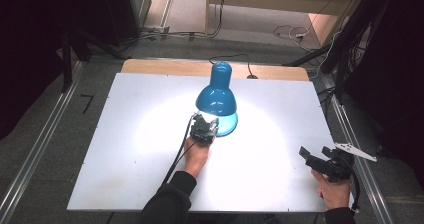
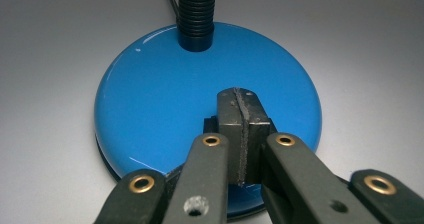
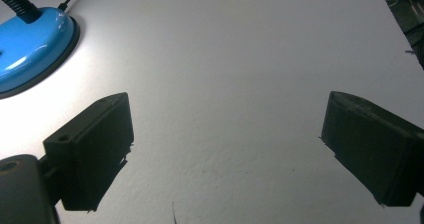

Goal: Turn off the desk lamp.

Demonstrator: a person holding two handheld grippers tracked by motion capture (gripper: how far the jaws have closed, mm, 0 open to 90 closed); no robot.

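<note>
Blue lamp (image 1: 216, 95) in the middle of the high view, on a white table (image 1: 125, 134), switched on, with a bright round patch of light under it. Shade (image 1: 216, 91) bent down over the round blue base (image 1: 227, 125). Black cord (image 1: 235, 59) at the top of the frame, behind the lamp.

Left gripper (image 1: 204, 129) just below the lamp, in the middle of the frame, held by the left hand (image 1: 196, 151). In the left gripper view, left gripper (image 2: 243, 134) low in the middle, jaws pressed flat together, nothing between them. Tips over the near edge of the base (image 2: 165, 94); touching it or just above it, hard to tell. Black bendy neck (image 2: 196, 11) at the top of that frame, rising from the base.

Right gripper (image 1: 320, 160) at the lower right of the high view, near the table's edge, well apart from the lamp, held by the right hand (image 1: 334, 193). In the right gripper view, right gripper (image 3: 225, 154) with jaws spread wide, one at the lower left and one at the lower right, bare table (image 3: 240, 74) between them. Base (image 3: 30, 49) in the upper left corner there.
</note>
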